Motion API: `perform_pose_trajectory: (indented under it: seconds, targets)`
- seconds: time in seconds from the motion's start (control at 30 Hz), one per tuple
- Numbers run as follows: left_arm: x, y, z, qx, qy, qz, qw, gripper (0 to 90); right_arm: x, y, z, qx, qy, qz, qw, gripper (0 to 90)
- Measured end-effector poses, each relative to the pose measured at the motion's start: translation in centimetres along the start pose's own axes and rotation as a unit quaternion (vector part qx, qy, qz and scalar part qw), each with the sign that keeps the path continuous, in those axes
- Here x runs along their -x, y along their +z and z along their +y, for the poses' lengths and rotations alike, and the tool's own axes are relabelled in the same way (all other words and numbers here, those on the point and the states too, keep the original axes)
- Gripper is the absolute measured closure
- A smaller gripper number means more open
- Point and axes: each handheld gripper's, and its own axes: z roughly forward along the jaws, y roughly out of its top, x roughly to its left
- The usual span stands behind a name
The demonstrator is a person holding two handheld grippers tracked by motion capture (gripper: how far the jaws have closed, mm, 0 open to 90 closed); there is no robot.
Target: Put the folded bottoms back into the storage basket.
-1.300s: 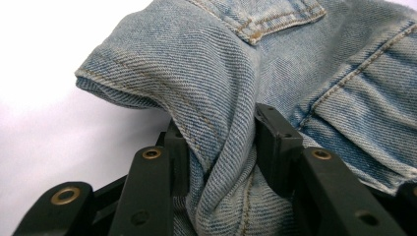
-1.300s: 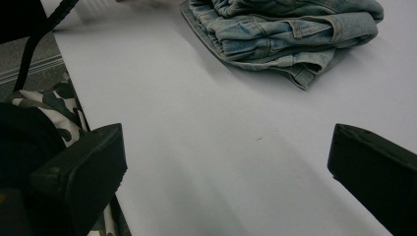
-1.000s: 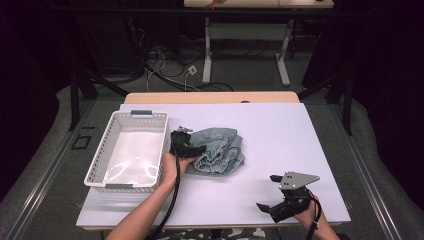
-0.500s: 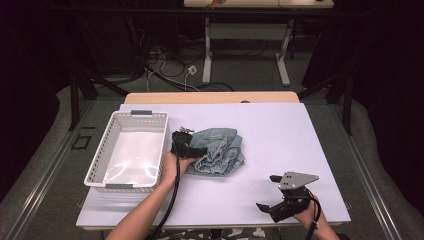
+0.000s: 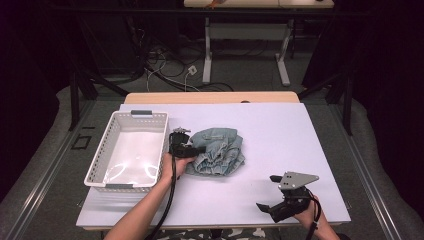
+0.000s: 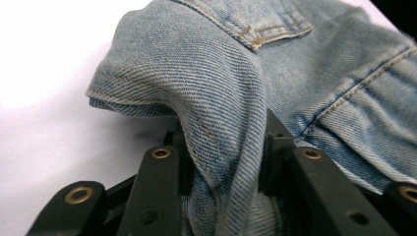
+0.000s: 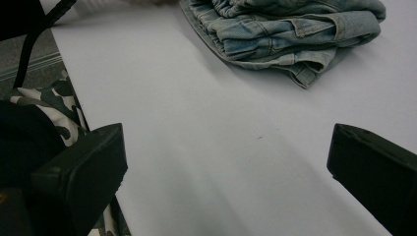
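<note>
Pinching just one fold at the left edge of the denim jeans (image 6: 314, 83) mid-table, the left gripper (image 5: 192, 150) has just clamped down, so lifting toward the white basket (image 5: 100, 165) on the left could unravel the bundle or slip, while the right gripper (image 5: 267, 207) idles wide apart near the right

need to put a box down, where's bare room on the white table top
Bare: the right half of the white table top, between the crumpled light-blue denim garment and the right gripper; also the front strip. Crowded: the left, where the white plastic basket, left gripper and denim meet.
</note>
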Motion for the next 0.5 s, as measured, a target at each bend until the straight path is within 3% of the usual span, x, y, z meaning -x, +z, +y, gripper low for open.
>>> perform_pose_trajectory:
  seconds: [0.2, 0.5]
  targets:
    - [0.8, -0.6, 0.2, 0.008, 0.016, 0.008, 0.9998, 69.8, -0.1, -0.1, 0.0, 0.001, 0.000, -0.001, 1.0000, 1.7]
    - [1.8, -1.7, 0.4, 0.023, 0.030, -0.010, 0.9992, 69.4, 0.0, -0.1, 0.0, 0.001, 0.000, -0.004, 1.0000, 2.5]
